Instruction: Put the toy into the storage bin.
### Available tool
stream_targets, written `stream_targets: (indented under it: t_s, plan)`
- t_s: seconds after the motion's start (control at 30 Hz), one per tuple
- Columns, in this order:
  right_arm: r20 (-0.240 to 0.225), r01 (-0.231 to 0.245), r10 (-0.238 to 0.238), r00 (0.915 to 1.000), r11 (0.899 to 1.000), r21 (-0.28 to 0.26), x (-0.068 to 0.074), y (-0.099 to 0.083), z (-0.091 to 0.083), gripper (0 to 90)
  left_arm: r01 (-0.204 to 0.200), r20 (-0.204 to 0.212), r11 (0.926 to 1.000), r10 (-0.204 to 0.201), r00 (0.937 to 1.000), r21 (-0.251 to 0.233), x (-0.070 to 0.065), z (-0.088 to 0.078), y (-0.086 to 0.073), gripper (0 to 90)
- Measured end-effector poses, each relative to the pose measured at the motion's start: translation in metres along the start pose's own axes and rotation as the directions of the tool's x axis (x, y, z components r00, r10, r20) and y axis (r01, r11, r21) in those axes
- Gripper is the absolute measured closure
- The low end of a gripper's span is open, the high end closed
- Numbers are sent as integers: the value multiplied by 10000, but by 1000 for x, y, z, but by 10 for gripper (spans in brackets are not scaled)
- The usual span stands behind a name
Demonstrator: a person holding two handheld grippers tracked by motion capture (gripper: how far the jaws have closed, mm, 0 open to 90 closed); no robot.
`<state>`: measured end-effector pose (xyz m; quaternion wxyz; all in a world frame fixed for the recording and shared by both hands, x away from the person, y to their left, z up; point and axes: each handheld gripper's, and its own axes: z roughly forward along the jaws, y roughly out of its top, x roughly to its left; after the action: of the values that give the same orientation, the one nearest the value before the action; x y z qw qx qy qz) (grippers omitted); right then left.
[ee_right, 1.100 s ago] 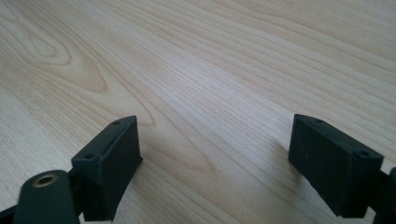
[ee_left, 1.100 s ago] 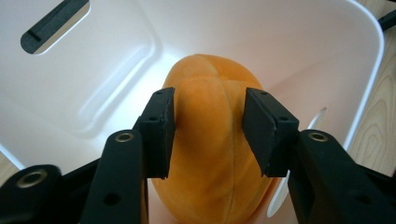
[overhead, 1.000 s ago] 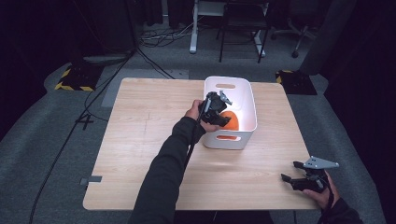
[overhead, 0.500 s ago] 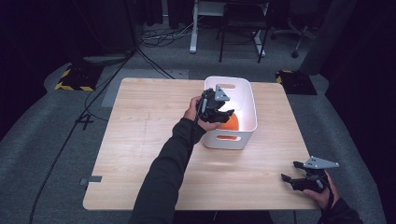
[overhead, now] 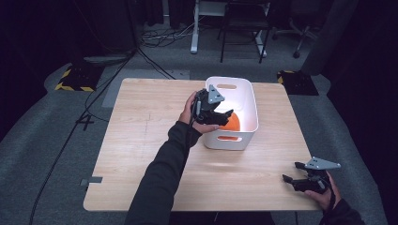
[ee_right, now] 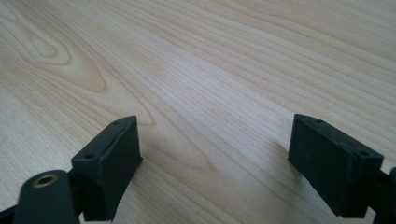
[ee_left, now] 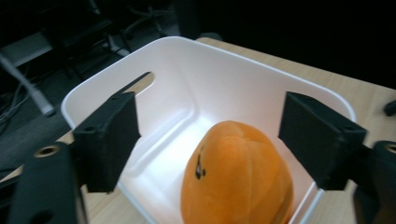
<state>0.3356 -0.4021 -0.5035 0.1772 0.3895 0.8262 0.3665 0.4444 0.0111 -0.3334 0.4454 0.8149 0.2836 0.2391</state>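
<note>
left gripper (overhead: 224,116) above white bin (overhead: 249,93) near table's far edge, jaws just opened wide, nothing between; orange plush toy (ee_left: 238,175) lies released inside bin. right gripper (overhead: 295,180) parked spread, empty, at table's near right corner.

Counter (overhead: 141,140): light wood grain, rectangular, standing on grey carpeted floor (overhead: 56,154). Black cables (overhead: 94,101) run across the floor left of the counter. Two yellow-and-black striped blocks, one beyond the far-left corner (overhead: 74,79), one beyond the far-right corner (overhead: 294,80). Dark chair (overhead: 241,26) and white desk leg (overhead: 194,28) in the background, well apart from the counter.
</note>
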Motion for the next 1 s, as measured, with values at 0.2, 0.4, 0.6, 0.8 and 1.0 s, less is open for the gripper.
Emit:
stream_targets:
  t_s: [0.2, 0.4, 0.6, 0.8, 1.0]
  plan:
    - [1, -1, 1, 10000, 10000, 0, 0, 0, 0, 168, 54, -50, 9999, -55, 10000, -87, 7, -6, -4, 160]
    - [0, 2, -2, 10000, 10000, -1, 0, 0, 0, 168, 286, -193, 9996, -287, 9994, -64, 15, -15, -9, 160]
    - [1, 1, -1, 10000, 10000, -3, 0, 0, 0, 168, 226, -299, 9997, -224, 9993, 64, 22, -23, -16, 159]
    - [0, 2, -2, 10000, 10000, -1, 0, 0, 0, 168, 125, -575, 9996, -110, 9983, 258, 29, -33, -21, 159]
    - [0, -2, 2, 10000, 10000, 1, 0, 0, 0, 168, 110, -899, 9992, -76, 9959, 378, 34, -43, -27, 159]
